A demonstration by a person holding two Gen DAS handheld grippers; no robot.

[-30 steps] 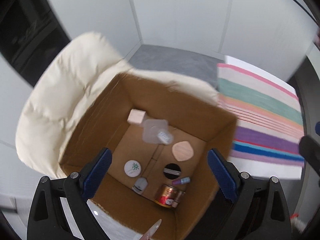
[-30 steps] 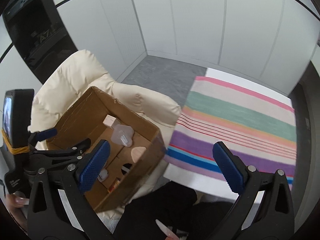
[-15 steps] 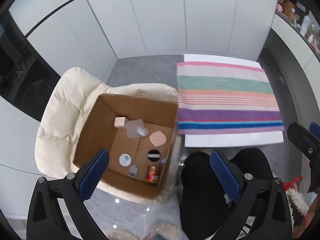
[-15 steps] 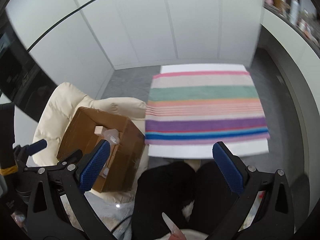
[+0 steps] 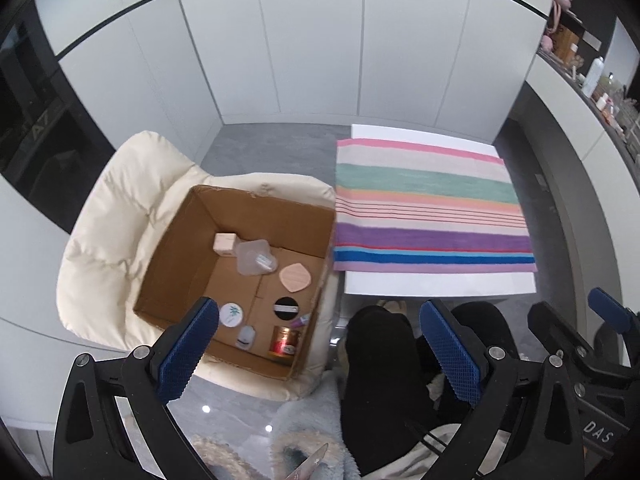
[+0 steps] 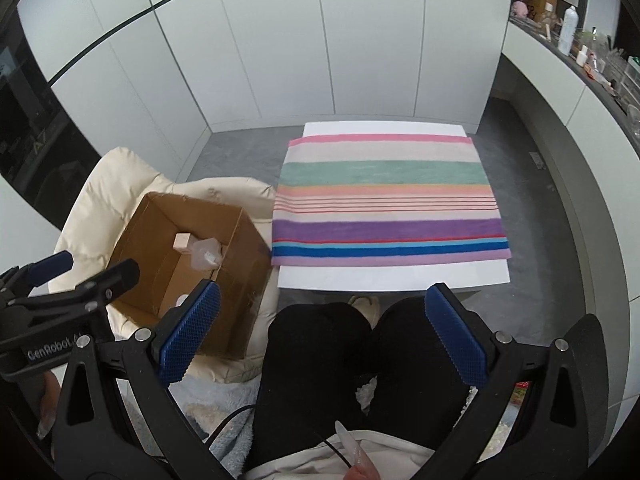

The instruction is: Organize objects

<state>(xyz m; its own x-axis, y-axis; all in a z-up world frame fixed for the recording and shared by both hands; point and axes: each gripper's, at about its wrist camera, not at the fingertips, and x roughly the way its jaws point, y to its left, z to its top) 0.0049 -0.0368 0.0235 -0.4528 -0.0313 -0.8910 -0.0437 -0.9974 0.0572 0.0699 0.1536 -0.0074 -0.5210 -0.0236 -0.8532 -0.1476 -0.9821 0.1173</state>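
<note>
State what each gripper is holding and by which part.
Nothing. The left gripper and right gripper both hang with jaws open and empty.

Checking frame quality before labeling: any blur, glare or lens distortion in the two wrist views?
Left wrist: sharp, no motion blur; strong fisheye bowing of the wall panels, dark vignette at the corners, two small light glints on the glossy floor. Right wrist: also sharp, same barrel distortion; even, soft lighting on the striped towel, the cardboard box shaded inside.
</note>
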